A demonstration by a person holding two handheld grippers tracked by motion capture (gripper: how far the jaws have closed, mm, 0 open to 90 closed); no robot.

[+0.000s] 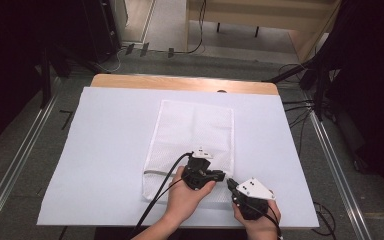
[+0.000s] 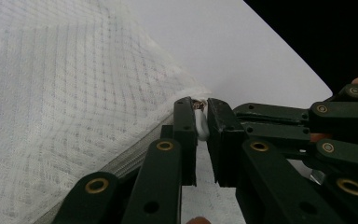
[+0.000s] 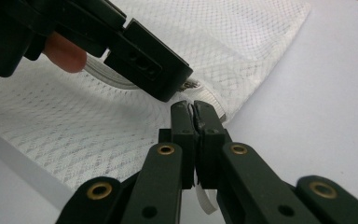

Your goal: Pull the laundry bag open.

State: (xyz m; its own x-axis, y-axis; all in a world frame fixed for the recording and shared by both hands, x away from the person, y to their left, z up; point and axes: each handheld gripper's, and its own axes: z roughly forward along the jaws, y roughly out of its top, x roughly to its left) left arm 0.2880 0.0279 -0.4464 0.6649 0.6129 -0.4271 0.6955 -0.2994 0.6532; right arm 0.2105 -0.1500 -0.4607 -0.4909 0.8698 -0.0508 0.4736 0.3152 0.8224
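White mesh bag [image 1: 192, 145] lying flat on the pale sheet [image 1: 105, 150] covering the table [image 1: 180, 82], long side running away from the person, zipper edge at the near end. Left gripper [image 2: 202, 122] at the bag's near right corner, jaws drawn in close around a small white zipper tab [image 2: 202, 126] and its metal slider; right gripper [image 3: 195, 116] just beside it, jaws pressed tight on the white edge tape [image 3: 205, 198] at that same corner. Both hands low at the table's near edge, grippers almost touching.
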